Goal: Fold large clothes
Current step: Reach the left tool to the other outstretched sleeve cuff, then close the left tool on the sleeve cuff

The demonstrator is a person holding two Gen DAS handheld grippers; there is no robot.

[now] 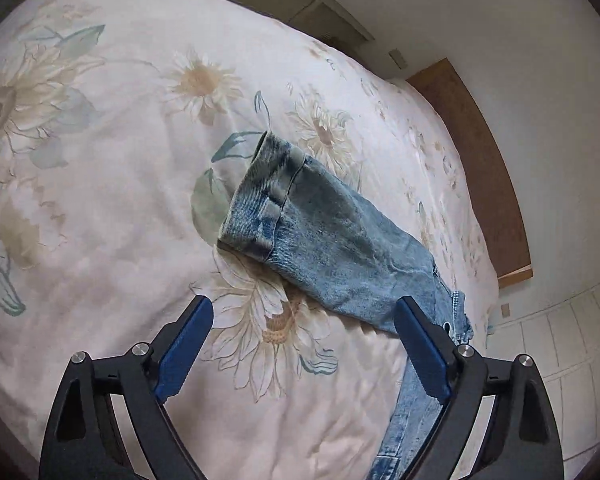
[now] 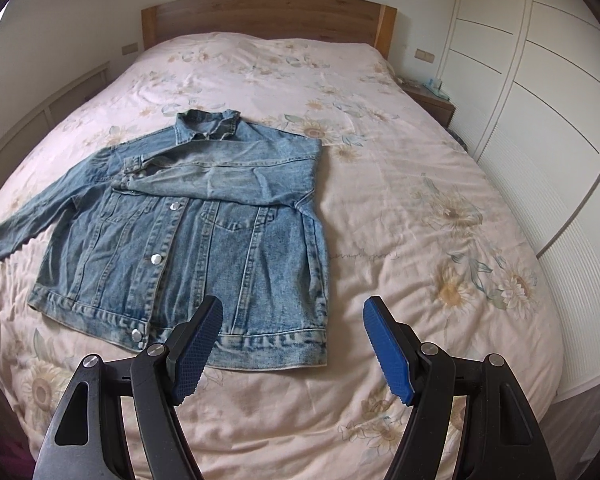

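On the floral bedspread (image 2: 380,220) lies a faded denim jacket (image 2: 204,248), one sleeve folded across

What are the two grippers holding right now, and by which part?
Nothing. The left gripper and right gripper are both open above the denim jacket.

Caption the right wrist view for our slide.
Open right gripper above denim jacket, one sleeve folded across, on floral bedspread.

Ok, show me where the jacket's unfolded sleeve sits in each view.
Left wrist: the unfolded sleeve crosses the centre, cuff toward upper left.
Right wrist: unfolded sleeve at the far left, running off the denim jacket.
Shared landmark: wooden headboard.
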